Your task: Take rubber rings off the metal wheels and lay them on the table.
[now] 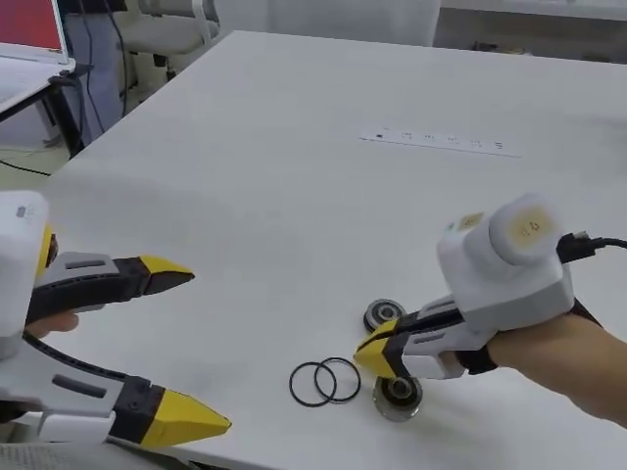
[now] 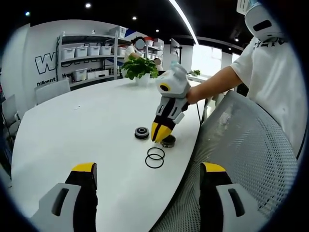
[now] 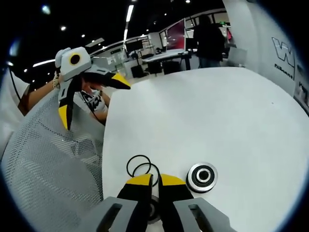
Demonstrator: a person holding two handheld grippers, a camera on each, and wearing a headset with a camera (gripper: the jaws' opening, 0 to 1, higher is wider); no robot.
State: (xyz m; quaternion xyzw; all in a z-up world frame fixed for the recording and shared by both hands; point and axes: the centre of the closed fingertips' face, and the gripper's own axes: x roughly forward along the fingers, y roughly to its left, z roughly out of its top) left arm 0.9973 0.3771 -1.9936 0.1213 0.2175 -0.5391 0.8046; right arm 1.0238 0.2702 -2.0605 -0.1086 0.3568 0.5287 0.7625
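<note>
Head view: left claw (image 1: 201, 348) is spread wide with nothing in it, low at the near edge of the surface (image 1: 294, 196). The right claw (image 1: 377, 357), held in a hand (image 1: 549, 352), points down with its tips just over the near wheel (image 1: 399, 395). The far wheel (image 1: 383, 313) lies just behind, clear of the claw. Two loose black rings (image 1: 325, 382) lie flat and overlapping on the surface, just left of the near wheel. This view also has a printed strip (image 1: 438, 142) mid-surface and a laptop (image 1: 29, 29) on a side table.

Right gripper view gives the jaw detail. The right claw's jaws are almost together with a thin gap, and the near wheel (image 3: 153, 210) is partly hidden beneath them. Cannot tell if they pinch anything. The far wheel (image 3: 202, 177) has a dark outer rim and sits beside the jaws. The rings (image 3: 140, 166) lie just ahead of the tips.

Left gripper view gives the surroundings. A mesh chair back (image 2: 241, 145) stands against the surface edge, under the arm holding the right claw. A plant (image 2: 140, 67) stands at the far end, with shelves of boxes (image 2: 87, 53) behind.
</note>
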